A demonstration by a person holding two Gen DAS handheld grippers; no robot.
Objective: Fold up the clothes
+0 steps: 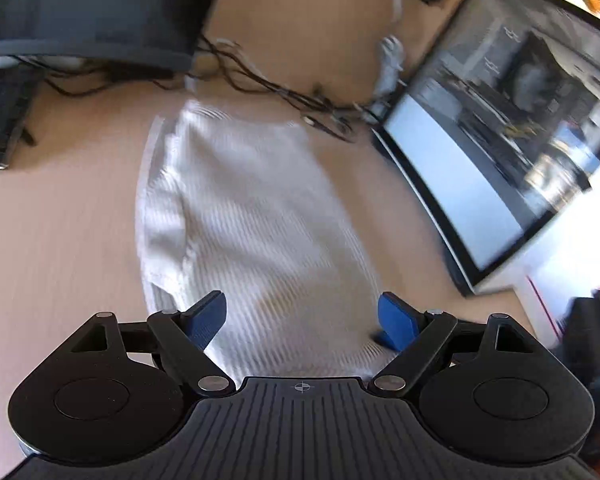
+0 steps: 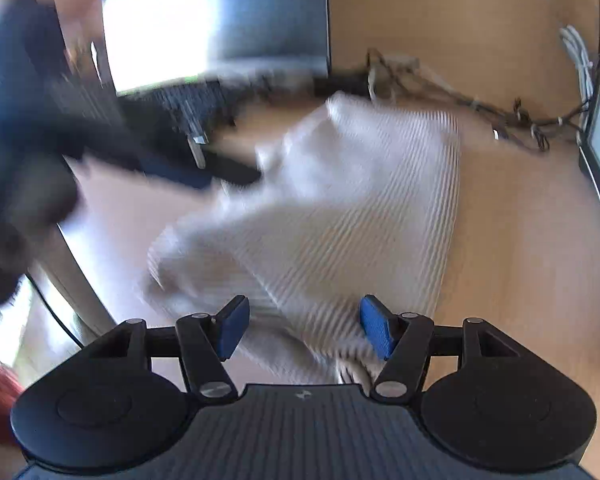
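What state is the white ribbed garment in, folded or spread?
Partly folded: the white ribbed garment has one side doubled over itself on the desk; finished fold cannot tell.

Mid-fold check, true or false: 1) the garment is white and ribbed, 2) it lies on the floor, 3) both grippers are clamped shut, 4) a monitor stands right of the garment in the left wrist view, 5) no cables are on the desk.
1) True: the garment is white and ribbed.
2) False: it lies on a wooden desk.
3) False: the left gripper and right gripper both stand open, pads off the cloth.
4) True: the monitor stands there.
5) False: cables trail behind the garment.
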